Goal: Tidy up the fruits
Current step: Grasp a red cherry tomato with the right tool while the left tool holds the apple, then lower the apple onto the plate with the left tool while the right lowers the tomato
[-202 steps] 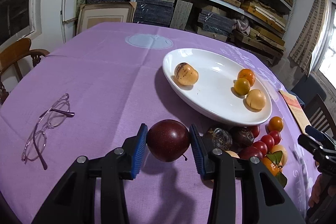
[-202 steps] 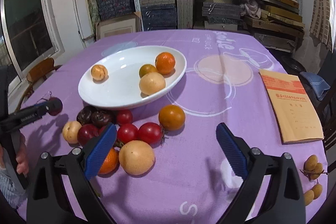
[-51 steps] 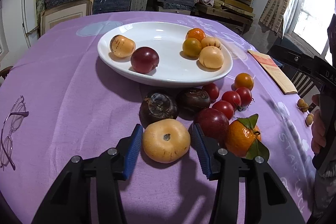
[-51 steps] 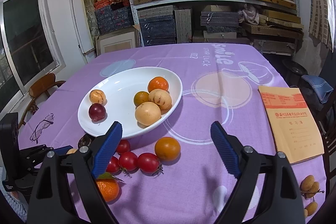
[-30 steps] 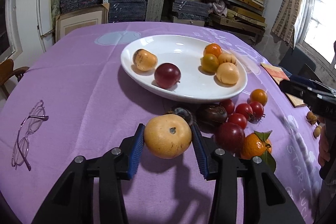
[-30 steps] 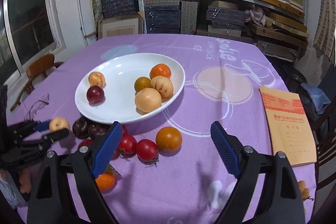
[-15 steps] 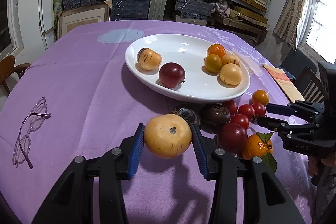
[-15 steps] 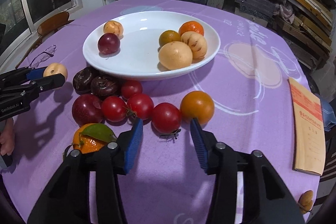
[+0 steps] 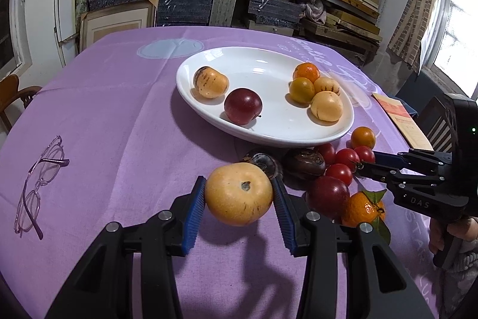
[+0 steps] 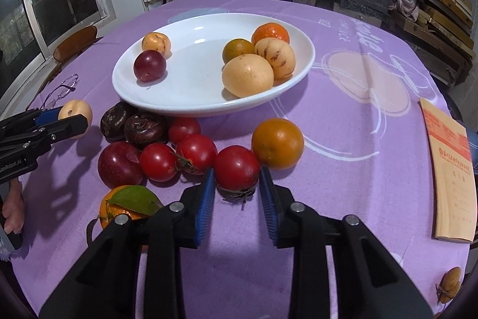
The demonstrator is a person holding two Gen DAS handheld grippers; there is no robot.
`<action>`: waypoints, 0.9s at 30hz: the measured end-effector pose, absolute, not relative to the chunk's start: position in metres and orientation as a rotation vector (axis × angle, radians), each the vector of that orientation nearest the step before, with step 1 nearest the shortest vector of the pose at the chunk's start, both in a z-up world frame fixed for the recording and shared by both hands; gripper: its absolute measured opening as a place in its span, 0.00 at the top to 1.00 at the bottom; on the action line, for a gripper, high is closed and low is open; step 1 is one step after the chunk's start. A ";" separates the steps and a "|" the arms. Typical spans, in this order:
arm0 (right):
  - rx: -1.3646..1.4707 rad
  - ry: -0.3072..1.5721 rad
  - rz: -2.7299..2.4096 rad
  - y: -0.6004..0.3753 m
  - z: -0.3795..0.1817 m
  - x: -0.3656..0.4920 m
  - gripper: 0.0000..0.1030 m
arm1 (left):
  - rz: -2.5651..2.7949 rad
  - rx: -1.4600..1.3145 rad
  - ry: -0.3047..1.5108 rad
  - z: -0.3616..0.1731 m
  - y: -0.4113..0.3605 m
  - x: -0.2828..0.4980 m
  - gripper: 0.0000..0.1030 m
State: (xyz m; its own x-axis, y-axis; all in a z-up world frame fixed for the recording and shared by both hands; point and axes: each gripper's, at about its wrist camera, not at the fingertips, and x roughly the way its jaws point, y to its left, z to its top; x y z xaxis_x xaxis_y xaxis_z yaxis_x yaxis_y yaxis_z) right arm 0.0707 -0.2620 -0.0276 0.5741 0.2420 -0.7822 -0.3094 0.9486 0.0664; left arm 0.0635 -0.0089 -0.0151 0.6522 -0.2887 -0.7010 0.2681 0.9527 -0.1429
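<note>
My left gripper [image 9: 239,201] is shut on a yellow-orange round fruit [image 9: 239,193] and holds it above the purple cloth, in front of the white plate [image 9: 209,112]. The plate holds a dark red plum [image 9: 243,106], a striped yellow fruit [image 9: 210,82] and several orange and yellow fruits. My right gripper [image 10: 237,184] has its blue pads on both sides of a red tomato [image 10: 236,168] lying on the cloth; the left pad touches it and a small gap shows at the right pad. Beside it lie an orange fruit [image 10: 277,143], more tomatoes [image 10: 195,153], a red plum [image 10: 119,163] and two dark fruits [image 10: 143,129].
A leafy tangerine [image 10: 125,207] lies near the front left in the right wrist view. Glasses [image 9: 38,184] lie on the cloth at the left. A tan booklet [image 10: 451,169] lies at the right. A small brown fruit [image 10: 448,284] sits at the table edge. Shelves of boxes stand behind.
My right gripper has moved down and forward and narrowed around the red tomato. My left gripper still holds the yellow-orange fruit in nearly the same place.
</note>
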 end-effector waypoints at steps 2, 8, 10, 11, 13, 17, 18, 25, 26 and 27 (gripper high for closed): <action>-0.057 0.888 0.335 -0.266 -0.020 0.069 0.71 | -0.320 -0.035 0.797 -0.013 -0.008 0.065 0.56; 0.034 0.792 0.319 -0.277 0.015 0.068 0.71 | -0.357 -0.059 0.796 -0.001 -0.012 0.084 0.56; 0.041 0.792 0.311 -0.272 0.022 0.078 0.71 | -0.347 -0.027 0.787 0.002 -0.021 0.094 0.56; 0.029 0.797 0.310 -0.267 0.024 0.083 0.71 | -0.338 -0.014 0.781 0.004 -0.025 0.099 0.56; 0.003 0.813 0.313 -0.257 0.025 0.095 0.71 | -0.332 -0.020 0.779 0.005 -0.030 0.108 0.56; 0.023 0.831 0.313 -0.247 0.022 0.117 0.71 | -0.355 -0.040 0.804 0.007 -0.044 0.123 0.57; 0.034 0.838 0.318 -0.246 0.020 0.122 0.71 | -0.363 -0.027 0.797 0.009 -0.050 0.125 0.57; -0.022 0.834 0.310 -0.233 0.014 0.130 0.70 | -0.381 -0.012 0.809 0.005 -0.071 0.146 0.61; -0.007 0.840 0.329 -0.234 0.012 0.131 0.70 | -0.379 -0.032 0.815 0.003 -0.068 0.149 0.61; -0.003 0.849 0.340 -0.233 0.011 0.133 0.66 | -0.380 -0.046 0.807 0.004 -0.065 0.149 0.61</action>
State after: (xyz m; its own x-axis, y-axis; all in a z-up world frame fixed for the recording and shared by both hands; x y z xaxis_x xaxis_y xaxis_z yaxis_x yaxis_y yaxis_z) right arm 0.1327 -0.2333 0.0110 0.6098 0.2936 -0.7362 -0.2962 0.9460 0.1319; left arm 0.1488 -0.0646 0.0036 0.6277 -0.3490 -0.6958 0.3139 0.9314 -0.1840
